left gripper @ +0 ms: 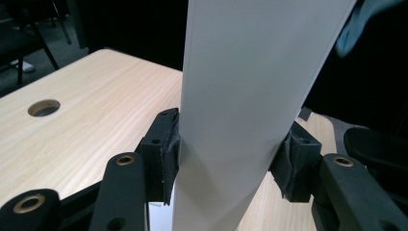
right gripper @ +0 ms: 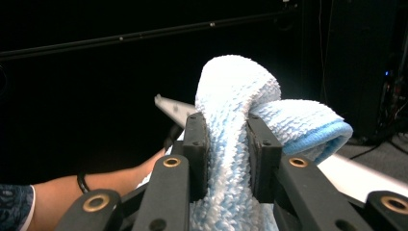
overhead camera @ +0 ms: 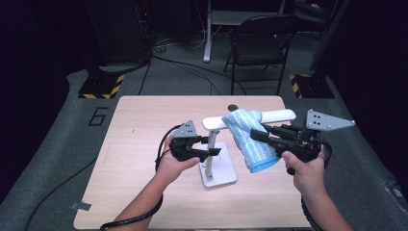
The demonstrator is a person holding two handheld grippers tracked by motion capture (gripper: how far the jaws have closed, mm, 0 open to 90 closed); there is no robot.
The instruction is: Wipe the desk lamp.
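The right gripper (right gripper: 226, 156) has its jaws pinched tight on a fold of the fluffy light-blue terry towel (overhead camera: 250, 137), which drapes over the horizontal white bar (overhead camera: 276, 115) of a T-shaped stand, probably so the cloth can be lifted off or spread along it. The left gripper (left gripper: 233, 159) brackets the stand's upright white post (left gripper: 245, 96) at a middling width, its pads seemingly touching both sides, likely steadying the stand on the pale wooden table (overhead camera: 144, 130).

large "6" (overhead camera: 98, 116) marked on grey floor left of table (overhead camera: 144, 125)
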